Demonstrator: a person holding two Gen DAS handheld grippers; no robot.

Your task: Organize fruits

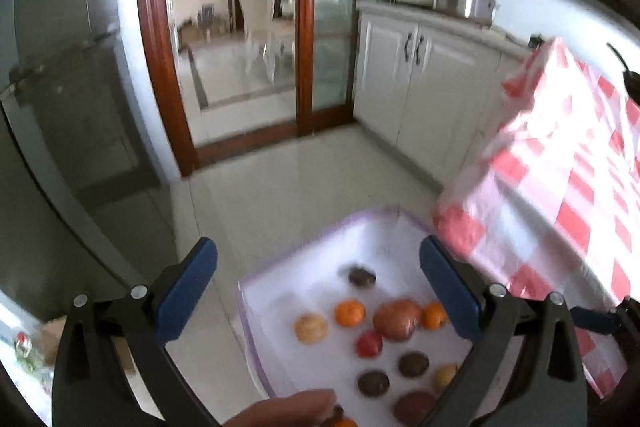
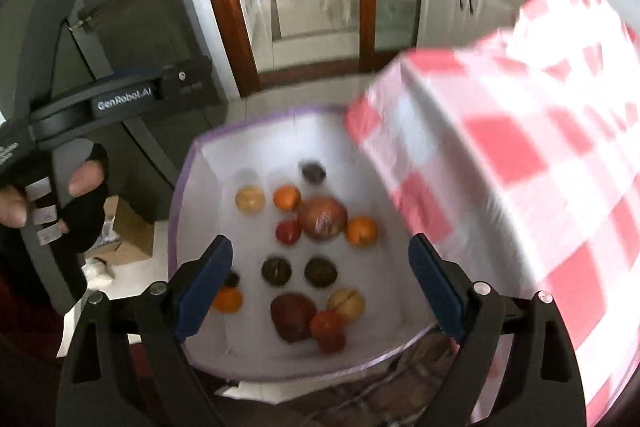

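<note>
- Hanging above a white bin [image 2: 188, 187] with a lilac rim, the right gripper [image 2: 322, 289] is seen with its blue-padded jaws spread wide and nothing between the pads.
- The left gripper [image 1: 318, 291] is likewise held spread, with no fruit pinched; in the right wrist view its dark body is seen at the left, gripped by a hand [image 2: 82, 199] in a black fingerless glove.
- The fruits are found loose on the bin's white floor, none stacked.
- A large brownish-red fruit [image 2: 322, 218] is placed near the middle, with an orange [image 2: 362, 231] just beside it on the right and a second orange [image 2: 287, 197] up to its left.
- A small red fruit [image 2: 288, 231] is set just left of the large one, and a pale yellow fruit [image 2: 250, 199] lies farther left.
- Two dark round fruits [image 2: 276, 270] are seen side by side below these.
- A red-and-white checked cloth [image 2: 520, 163] is draped at the right, overlapping the bin's right edge.
- A bare fingertip [image 1: 288, 409] is visible at the bottom of the left wrist view.
</note>
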